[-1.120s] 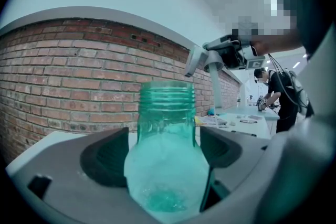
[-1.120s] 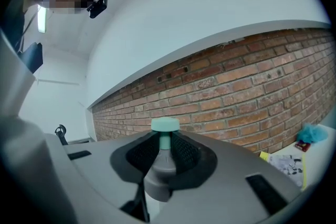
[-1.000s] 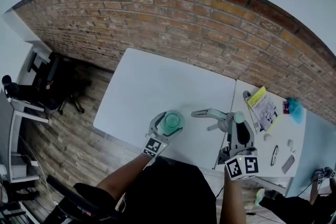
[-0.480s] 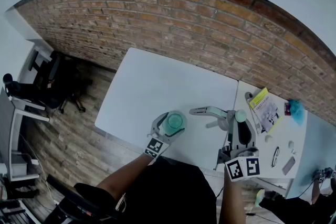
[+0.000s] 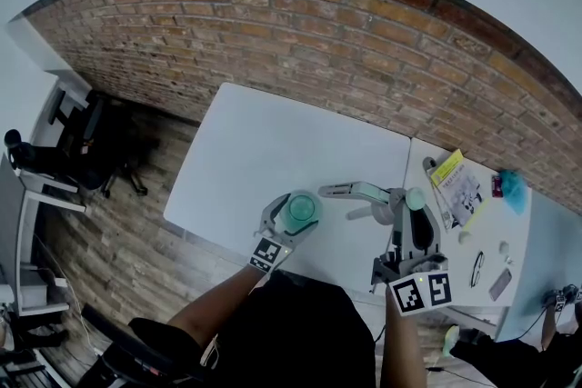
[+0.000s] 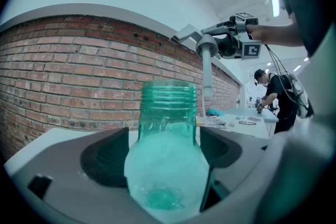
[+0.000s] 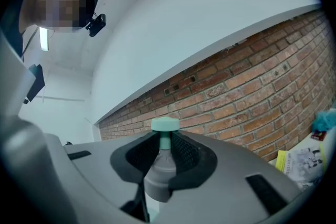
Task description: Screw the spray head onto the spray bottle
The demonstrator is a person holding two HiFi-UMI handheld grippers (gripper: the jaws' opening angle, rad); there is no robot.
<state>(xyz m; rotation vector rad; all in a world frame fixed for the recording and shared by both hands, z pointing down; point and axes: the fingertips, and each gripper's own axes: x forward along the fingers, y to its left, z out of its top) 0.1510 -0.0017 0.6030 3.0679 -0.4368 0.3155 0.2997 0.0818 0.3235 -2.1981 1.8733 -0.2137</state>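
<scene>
1. White table [image 5: 273,141] stood against a brick wall [image 5: 364,23], and over its near edge the two grippers faced each other.
2. Over the last second the right gripper [image 5: 411,212] had risen slightly and rolled a little, carrying the spray head [image 5: 364,192] with it. In the head view the nozzle end had crept left, closer to the bottle.
3. Its jaws were pinched on the grey neck of the spray head, with the teal cap showing just above them.
4. The left gripper [image 5: 289,215] had not moved. Its fingers stood wide but were clamped on the shoulders of the teal spray bottle [image 6: 167,113], held upright with its threaded mouth open.
5. The dip tube [image 6: 207,78] hung down beside and beyond the bottle neck, not yet in the mouth. The lift probably served to clear the rim, so the tube still had to be fed in before the collar could meet the threads.
6. A second table [image 5: 427,254] joined on the right, with a booklet [image 5: 455,186] and small items on it. A dark chair [image 5: 91,141] stood on the wood-look floor, and another person [image 6: 278,97] worked further down the room.
</scene>
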